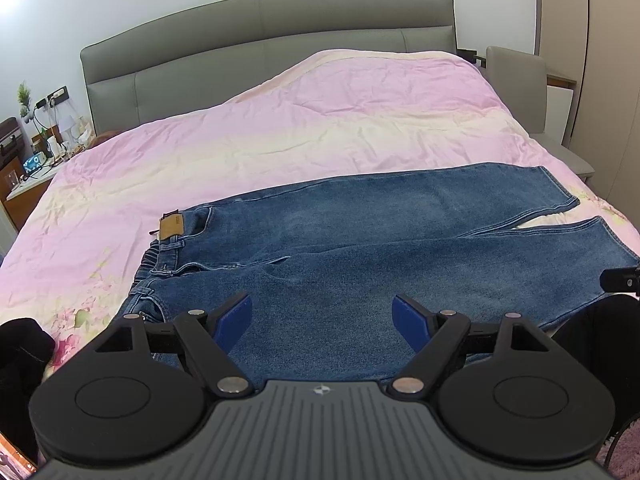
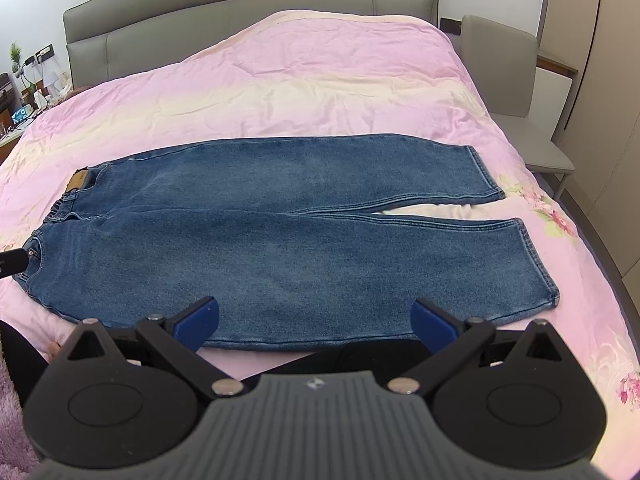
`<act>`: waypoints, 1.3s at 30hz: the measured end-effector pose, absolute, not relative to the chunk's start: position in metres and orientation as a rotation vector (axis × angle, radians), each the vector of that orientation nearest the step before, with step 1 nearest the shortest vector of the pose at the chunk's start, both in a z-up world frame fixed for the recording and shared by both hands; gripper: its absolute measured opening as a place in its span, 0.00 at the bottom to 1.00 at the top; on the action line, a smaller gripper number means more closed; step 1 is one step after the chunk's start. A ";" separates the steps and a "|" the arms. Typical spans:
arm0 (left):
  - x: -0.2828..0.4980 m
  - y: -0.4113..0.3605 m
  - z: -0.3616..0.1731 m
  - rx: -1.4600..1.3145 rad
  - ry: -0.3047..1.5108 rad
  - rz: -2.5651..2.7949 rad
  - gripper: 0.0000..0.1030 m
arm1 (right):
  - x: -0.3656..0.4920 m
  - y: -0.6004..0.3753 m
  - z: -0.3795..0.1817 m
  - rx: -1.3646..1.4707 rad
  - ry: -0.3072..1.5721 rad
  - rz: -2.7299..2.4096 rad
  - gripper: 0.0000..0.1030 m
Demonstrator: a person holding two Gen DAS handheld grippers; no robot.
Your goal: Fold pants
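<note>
Crosswise is how the jeans [image 2: 280, 232] lie to us: spread flat on the pink duvet [image 2: 320, 80] of the bed, waistband to our left, both hems to our right, so their long axis runs left to right in front of both pairs of fingers. The two legs lie side by side, parted only near the hems. Our left gripper [image 1: 322, 316] hovers over the near leg toward the waist end, its blue fingers [image 1: 234, 320] spread wide with nothing between them. Our right gripper [image 2: 316, 320] hangs at the near edge of the same leg, closer to the hem end, fingers just as wide apart and empty. We judge that the first fold, one leg over the other, turns on that near long edge: it lies just ahead of both grippers, the left nearer the waistband [image 1: 160, 264], the right nearer the near hem [image 2: 540, 264].
</note>
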State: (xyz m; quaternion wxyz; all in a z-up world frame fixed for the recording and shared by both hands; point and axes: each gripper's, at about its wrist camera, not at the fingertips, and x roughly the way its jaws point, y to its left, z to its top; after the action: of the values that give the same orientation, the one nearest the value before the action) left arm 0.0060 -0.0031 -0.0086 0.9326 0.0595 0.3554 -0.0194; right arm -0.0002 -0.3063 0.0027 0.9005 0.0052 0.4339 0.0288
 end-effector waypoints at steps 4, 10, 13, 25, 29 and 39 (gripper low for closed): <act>0.009 0.002 -0.013 0.181 0.741 -0.052 0.90 | 0.003 -0.310 0.001 0.000 0.900 0.049 0.95; 0.018 0.025 -0.019 0.284 0.765 -0.076 0.85 | 0.010 -0.328 -0.006 -0.036 0.879 0.037 0.95; 0.023 0.041 -0.023 0.369 0.772 -0.106 0.82 | 0.016 -0.344 -0.009 -0.068 0.853 0.029 0.95; 0.053 0.110 -0.067 0.811 0.908 -0.309 0.81 | 0.077 -0.432 -0.047 -0.226 1.021 0.070 0.72; 0.082 0.137 -0.090 0.863 1.008 -0.296 0.79 | 0.097 -0.456 -0.065 -0.260 1.087 0.073 0.69; 0.211 0.216 -0.104 0.238 1.104 -0.118 0.77 | 0.146 -0.478 -0.099 -0.226 1.159 -0.035 0.69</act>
State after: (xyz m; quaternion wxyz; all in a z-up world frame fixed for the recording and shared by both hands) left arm 0.2111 0.2159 -0.1041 0.8432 0.1126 0.5227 -0.0560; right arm 0.1461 -0.4778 -0.0994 0.8305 -0.1066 0.5465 -0.0164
